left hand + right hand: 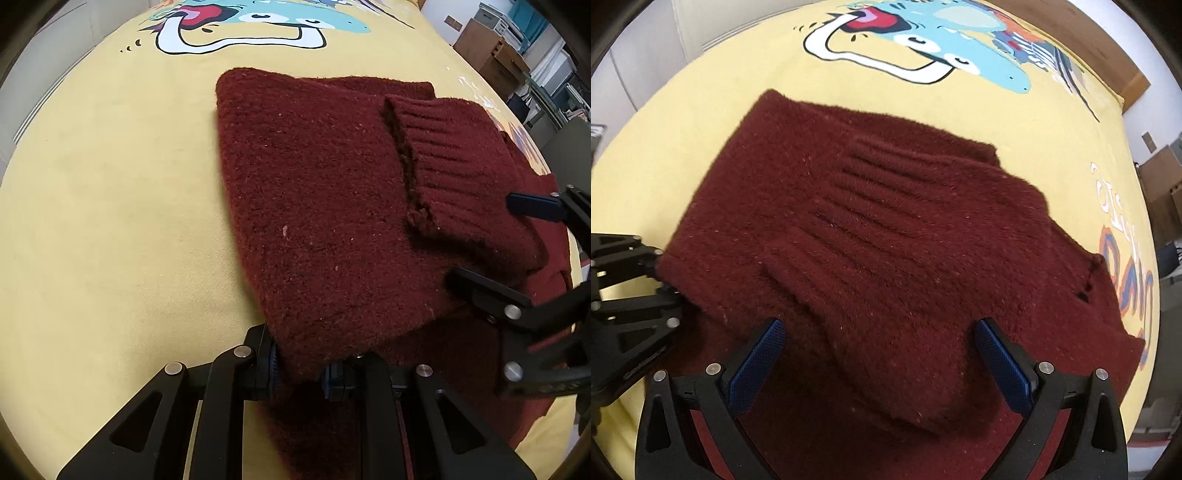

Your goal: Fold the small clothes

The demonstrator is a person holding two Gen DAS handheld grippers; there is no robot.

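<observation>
Maroon sweater [325,206] lying partly folded on yellow printed sheet [110,221], ribbed cuff [454,162] on top. Left gripper [301,369] clamped on sweater's near edge. Right gripper [879,365] spread wide above sweater, gripping nothing, pads [757,365] clear of knit.

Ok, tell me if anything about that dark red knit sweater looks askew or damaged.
No damage shows. The dark red knit sweater lies only partly folded on the yellow printed sheet: its ribbed cuff is flopped across the body at a slant. The left gripper pinches its near edge; the right gripper hovers open.
</observation>
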